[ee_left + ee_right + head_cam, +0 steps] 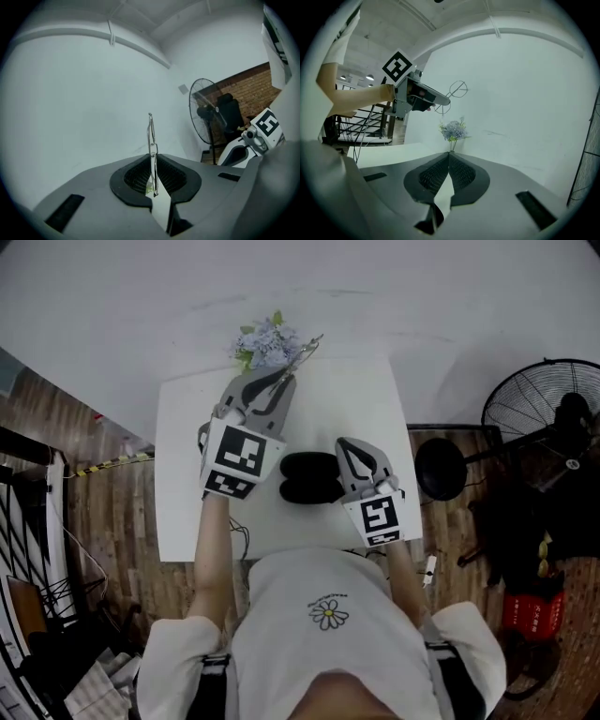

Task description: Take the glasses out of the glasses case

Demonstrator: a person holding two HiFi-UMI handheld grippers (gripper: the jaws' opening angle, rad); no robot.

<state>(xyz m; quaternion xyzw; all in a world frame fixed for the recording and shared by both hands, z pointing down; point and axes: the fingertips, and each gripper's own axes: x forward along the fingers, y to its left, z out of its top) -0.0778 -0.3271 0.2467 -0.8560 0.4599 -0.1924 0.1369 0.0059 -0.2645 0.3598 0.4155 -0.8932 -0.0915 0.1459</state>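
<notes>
The left gripper (153,161) is clamped on the glasses (151,136). It pinches only 1 thin wire rim, and the frame stands edge-on above the pads, held high over the table (183,484). I judge that narrow hold the risk: a quick swing could twist the frame loose, bend it or drop it. The black case (309,477) lies on the table between the 2 grippers, and I cannot tell whether anything remains inside. The right gripper (449,158) has its jaws together on nothing, beside the case's right end.
</notes>
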